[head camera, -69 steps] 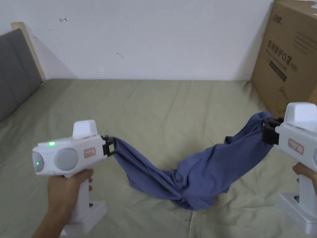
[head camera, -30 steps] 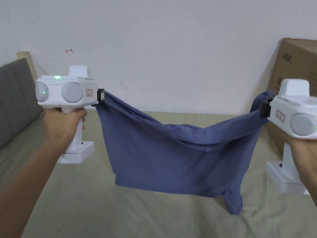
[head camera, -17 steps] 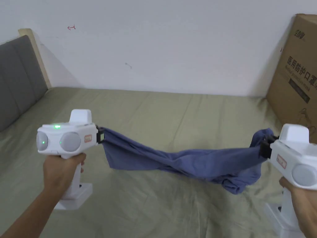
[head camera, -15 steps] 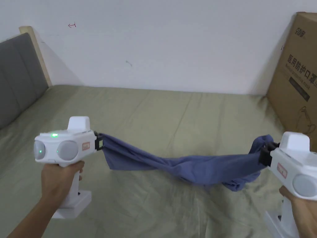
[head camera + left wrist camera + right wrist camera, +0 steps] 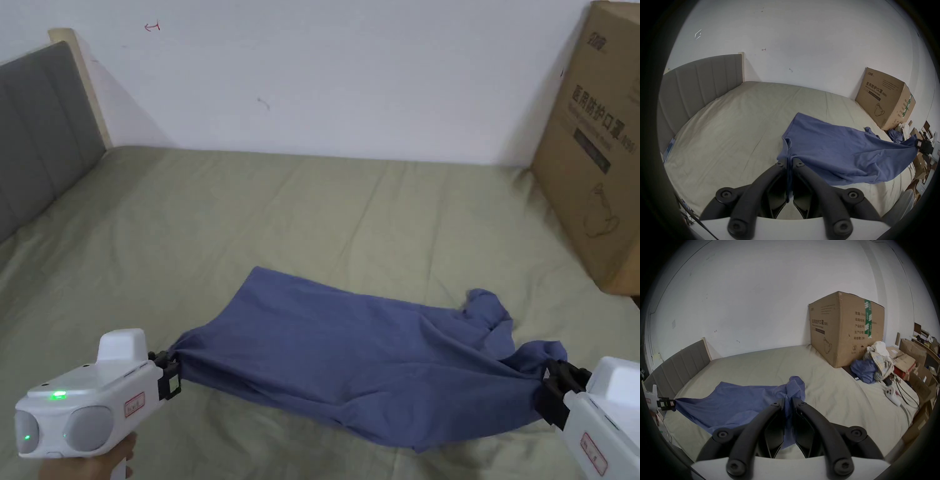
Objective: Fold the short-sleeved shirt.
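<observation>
Lowered from mid-air, our shirt (image 5: 350, 356) now lies spread on the bed (image 5: 250, 206), both the left tool (image 5: 170, 377) and the right tool (image 5: 553, 392) clenched on its near corners, every fold left to do.

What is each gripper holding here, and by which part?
Both hold the blue short-sleeved shirt, spread on the bed. The left gripper pinches its left end; the right gripper pinches a bunched fold at its right end.

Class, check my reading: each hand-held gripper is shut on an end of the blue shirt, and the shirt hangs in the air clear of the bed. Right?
Not quite. The left hand-held gripper and right hand-held gripper do clamp the blue shirt, but the head view shows it spread on the bed, not hanging clear.
</observation>
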Action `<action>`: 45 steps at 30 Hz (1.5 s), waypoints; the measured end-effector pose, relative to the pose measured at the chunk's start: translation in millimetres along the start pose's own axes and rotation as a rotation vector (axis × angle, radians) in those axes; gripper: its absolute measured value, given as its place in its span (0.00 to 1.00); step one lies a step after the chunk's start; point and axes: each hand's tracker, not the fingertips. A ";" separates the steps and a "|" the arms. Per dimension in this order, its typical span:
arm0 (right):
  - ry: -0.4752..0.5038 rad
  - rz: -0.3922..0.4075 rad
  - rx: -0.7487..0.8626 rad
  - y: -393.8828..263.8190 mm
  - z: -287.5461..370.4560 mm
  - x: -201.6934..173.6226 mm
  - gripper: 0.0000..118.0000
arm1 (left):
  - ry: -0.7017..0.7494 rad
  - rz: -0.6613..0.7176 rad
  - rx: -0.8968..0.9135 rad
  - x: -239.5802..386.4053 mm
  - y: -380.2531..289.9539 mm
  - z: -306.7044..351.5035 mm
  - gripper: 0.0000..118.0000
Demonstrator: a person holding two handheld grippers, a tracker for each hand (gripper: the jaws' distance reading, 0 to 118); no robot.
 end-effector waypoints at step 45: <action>-0.024 0.076 0.165 62.7 43.9 -16.4 0.66 | 0.009 -0.032 0.236 67.3 58.1 53.3 0.84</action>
